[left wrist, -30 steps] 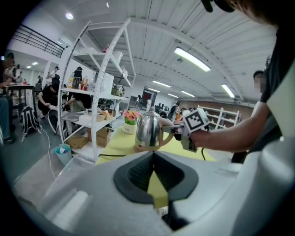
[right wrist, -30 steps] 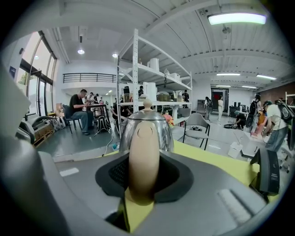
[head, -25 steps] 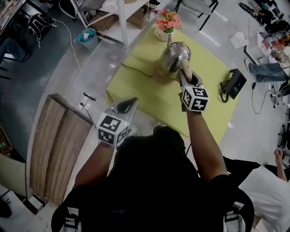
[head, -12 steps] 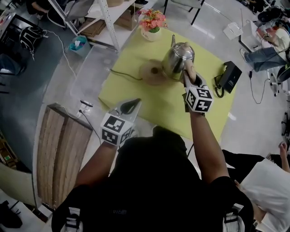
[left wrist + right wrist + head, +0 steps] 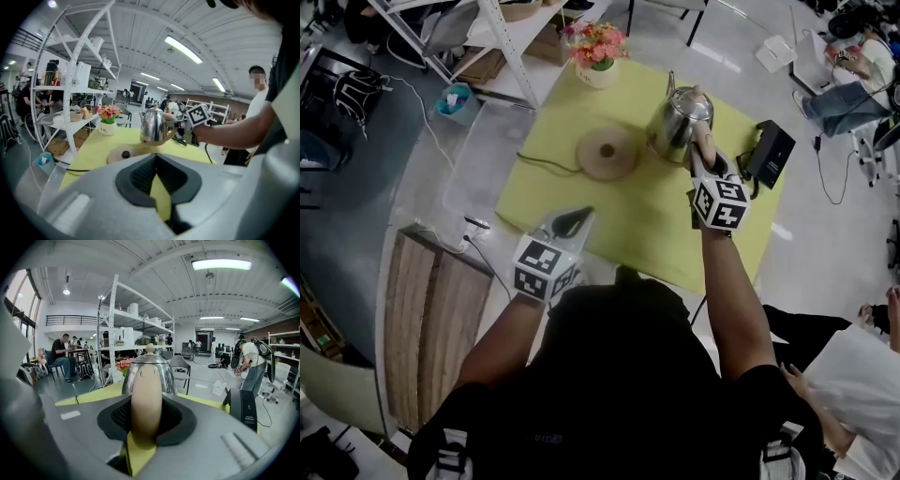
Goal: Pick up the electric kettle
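Got the electric kettle (image 5: 675,127) pinched by its handle in right hand-held gripper (image 5: 701,157), clear of the base (image 5: 607,153), with left hand-held gripper (image 5: 570,221) pressed together, empty.

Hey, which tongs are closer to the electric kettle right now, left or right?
Right. The right tongs are clamped on the handle of the kettle. The left tongs hang over the near edge of the yellow table, well apart from it.

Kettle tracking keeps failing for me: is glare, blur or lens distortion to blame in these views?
Head view: evenly lit, fairly sharp, bright highlights on the steel kettle, room edges bowed. Left gripper view: heavy fisheye with black corners, kettle small but crisp. Right gripper view: the near handle looks soft and covers part of the body; ceiling lamp glares.
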A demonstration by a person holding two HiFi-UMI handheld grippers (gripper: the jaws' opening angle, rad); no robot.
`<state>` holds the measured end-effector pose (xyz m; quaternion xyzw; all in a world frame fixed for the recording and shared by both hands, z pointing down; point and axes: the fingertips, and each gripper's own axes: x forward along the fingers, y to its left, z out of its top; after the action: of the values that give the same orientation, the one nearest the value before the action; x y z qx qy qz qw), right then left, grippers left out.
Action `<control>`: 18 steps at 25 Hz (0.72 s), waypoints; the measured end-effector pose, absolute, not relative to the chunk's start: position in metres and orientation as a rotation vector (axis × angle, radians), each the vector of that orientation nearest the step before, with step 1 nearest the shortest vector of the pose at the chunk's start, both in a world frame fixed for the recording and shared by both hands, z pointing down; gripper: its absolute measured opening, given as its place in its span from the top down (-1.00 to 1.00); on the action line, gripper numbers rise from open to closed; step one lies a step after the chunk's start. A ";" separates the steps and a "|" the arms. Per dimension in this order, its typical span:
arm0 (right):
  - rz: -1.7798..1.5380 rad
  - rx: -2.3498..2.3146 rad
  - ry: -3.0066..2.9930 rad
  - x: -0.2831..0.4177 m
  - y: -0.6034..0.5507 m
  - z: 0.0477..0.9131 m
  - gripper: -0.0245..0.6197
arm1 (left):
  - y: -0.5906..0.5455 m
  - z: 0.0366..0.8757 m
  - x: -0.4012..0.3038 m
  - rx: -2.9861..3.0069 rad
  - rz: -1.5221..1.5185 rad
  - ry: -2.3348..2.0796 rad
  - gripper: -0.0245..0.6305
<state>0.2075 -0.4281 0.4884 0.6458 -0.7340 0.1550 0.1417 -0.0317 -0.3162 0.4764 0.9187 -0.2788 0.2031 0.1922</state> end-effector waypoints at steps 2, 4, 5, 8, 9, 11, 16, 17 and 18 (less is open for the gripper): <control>0.451 1.876 -2.108 0.218 -0.430 0.491 0.62 | -0.320 0.478 -0.025 2.581 0.574 -0.776 0.92; 0.457 1.888 -2.096 0.228 -0.432 0.494 0.62 | -0.323 0.480 -0.018 2.579 0.579 -0.769 0.92; 0.458 1.893 -2.091 0.233 -0.433 0.496 0.62 | -0.324 0.481 -0.015 2.576 0.583 -0.765 0.92; 0.448 1.900 -2.076 0.246 -0.438 0.501 0.62 | -0.326 0.482 -0.006 2.574 0.597 -0.747 0.92; 0.444 1.900 -2.073 0.249 -0.439 0.503 0.62 | -0.327 0.482 -0.004 2.574 0.601 -0.744 0.92; 0.441 1.901 -2.066 0.255 -0.442 0.506 0.62 | -0.329 0.482 -0.002 2.570 0.605 -0.749 0.92; 0.426 1.906 -2.052 0.267 -0.446 0.509 0.62 | -0.337 0.482 -0.003 2.556 0.606 -0.777 0.92; 0.426 1.908 -2.050 0.269 -0.447 0.510 0.62 | -0.337 0.482 -0.003 2.554 0.607 -0.780 0.92; 0.428 1.910 -2.047 0.271 -0.448 0.511 0.62 | -0.338 0.482 -0.002 2.553 0.609 -0.780 0.92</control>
<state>0.2711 -0.4477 0.5108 0.6664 -0.7141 0.1493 0.1540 -0.0020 -0.3378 0.4821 0.9135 -0.2790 0.2178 0.2005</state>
